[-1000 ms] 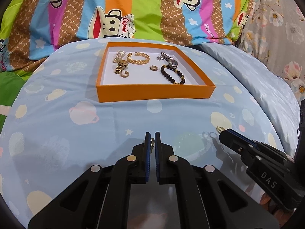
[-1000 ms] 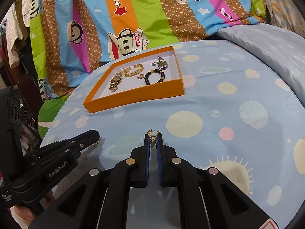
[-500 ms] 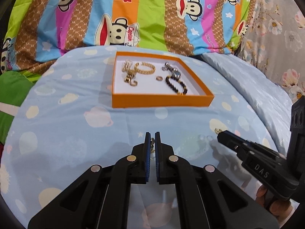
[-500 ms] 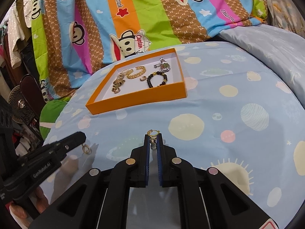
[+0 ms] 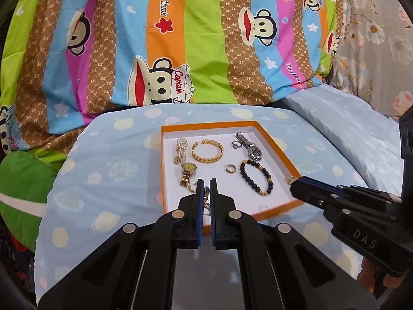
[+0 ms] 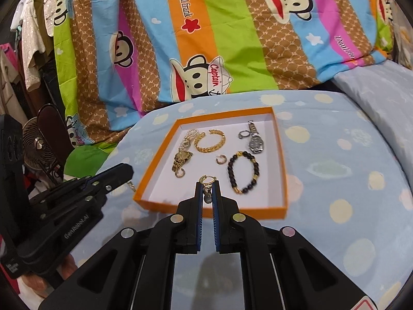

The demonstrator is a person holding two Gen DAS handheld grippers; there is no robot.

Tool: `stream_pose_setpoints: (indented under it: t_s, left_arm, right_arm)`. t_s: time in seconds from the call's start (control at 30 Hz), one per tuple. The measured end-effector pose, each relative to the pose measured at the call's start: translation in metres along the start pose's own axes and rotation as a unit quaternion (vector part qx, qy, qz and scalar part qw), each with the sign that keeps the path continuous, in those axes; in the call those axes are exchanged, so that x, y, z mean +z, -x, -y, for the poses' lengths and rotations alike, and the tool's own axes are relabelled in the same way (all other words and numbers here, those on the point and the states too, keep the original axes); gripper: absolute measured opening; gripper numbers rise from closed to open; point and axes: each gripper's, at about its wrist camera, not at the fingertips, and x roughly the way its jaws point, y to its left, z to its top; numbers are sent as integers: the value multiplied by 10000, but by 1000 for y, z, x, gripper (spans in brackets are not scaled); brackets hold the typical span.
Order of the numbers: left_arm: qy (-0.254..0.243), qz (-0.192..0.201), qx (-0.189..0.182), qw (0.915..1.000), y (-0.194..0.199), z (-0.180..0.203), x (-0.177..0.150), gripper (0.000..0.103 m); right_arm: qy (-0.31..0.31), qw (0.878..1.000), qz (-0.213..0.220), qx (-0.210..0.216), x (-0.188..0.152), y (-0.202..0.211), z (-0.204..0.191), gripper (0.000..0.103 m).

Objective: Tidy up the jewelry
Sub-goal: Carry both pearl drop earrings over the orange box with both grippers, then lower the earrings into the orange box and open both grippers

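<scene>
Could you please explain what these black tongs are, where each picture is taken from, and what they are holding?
No robot here: a person holds one pair of hand-held tongs in each hand, and a small fisheye camera on each looks forward along its two fingers. One picture comes from the left tongs, the other from the right tongs; each also shows the other pair at its edge. Both are shut, each pinching a small gold earring: the left earring, the right earring. Ahead, on a blue bedspread, lies an orange tray already holding a gold bangle, a dark bead bracelet, two watches and small rings. A striped cartoon blanket lies behind.
</scene>
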Motion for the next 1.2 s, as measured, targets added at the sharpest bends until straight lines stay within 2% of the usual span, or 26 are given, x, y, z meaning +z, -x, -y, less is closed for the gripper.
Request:
stream_pose_setpoints:
  t_s: [0.23,0.47,1.2]
  left_arm:
    - [-52,-179,163,9997,-40,-2,8,3]
    - [-15,-341,183,9993,-62,-11,3,3]
    - [-60,-450,344,9984,-77,-12,-6,3]
  right_arm:
    - [-77,9996,-272,18,12,-42,1,7]
    - [-61,9990,-440,-24,10,-66,4,7]
    - [60,9988,-454,-162,4,-76,5,7]
